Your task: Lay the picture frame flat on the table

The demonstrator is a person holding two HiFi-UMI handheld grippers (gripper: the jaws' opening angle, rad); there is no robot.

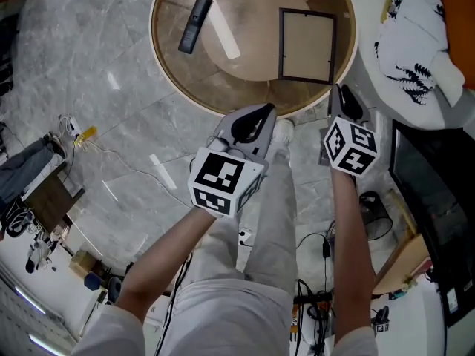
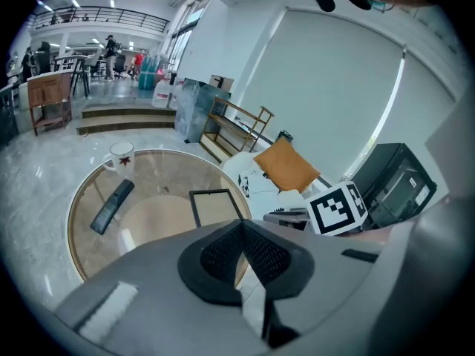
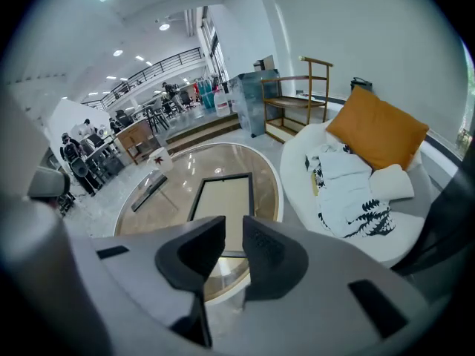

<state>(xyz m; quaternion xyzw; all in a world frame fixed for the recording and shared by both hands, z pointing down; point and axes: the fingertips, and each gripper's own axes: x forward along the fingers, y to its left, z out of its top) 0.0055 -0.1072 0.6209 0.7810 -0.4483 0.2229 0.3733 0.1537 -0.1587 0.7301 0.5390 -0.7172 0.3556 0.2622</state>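
The picture frame, dark-edged with a pale beige panel, lies flat on the right side of the round glass table. It also shows in the left gripper view and the right gripper view. My left gripper hovers off the table's near edge, pads together and empty. My right gripper is held just below the frame's near right corner, clear of it. Its jaws stand a narrow gap apart with nothing between them.
A black remote, a white strip and a mug sit on the table's left and far side. A white seat with printed cloth and an orange cushion stands at the right. Cables and clutter lie on the floor.
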